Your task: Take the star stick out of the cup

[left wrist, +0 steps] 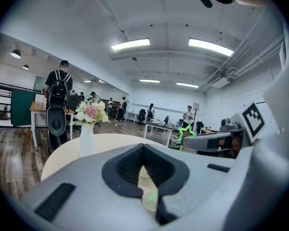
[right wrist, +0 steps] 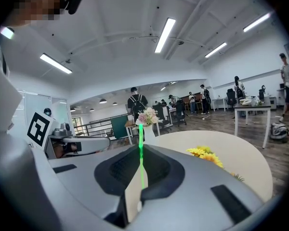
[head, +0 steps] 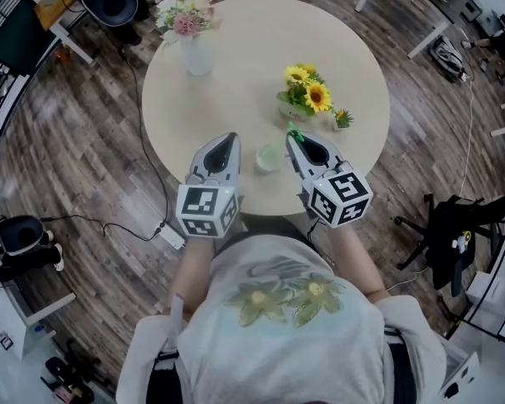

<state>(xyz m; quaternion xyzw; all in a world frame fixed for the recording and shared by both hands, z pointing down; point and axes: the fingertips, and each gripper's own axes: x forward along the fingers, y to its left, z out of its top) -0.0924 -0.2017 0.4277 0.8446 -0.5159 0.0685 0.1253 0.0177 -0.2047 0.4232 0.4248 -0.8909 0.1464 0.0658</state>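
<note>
The green star stick (right wrist: 141, 143) stands upright between the jaws of my right gripper (right wrist: 140, 150), which is shut on its thin shaft. In the left gripper view its star head (left wrist: 185, 132) shows above that gripper's nose. In the head view only a green tip of the stick (head: 295, 133) peeks out at the right gripper (head: 293, 135), clear of the cup. The pale green cup (head: 268, 158) sits on the round beige table (head: 236, 82) between the two grippers. My left gripper (head: 229, 139) is shut and empty, hovering left of the cup (left wrist: 149, 198).
A pot of yellow sunflowers (head: 307, 95) and a tiny plant (head: 342, 119) stand just beyond the right gripper. A white vase of pink flowers (head: 194, 36) is at the table's far left. A power strip (head: 170, 236) lies on the wooden floor, with chairs and desks around.
</note>
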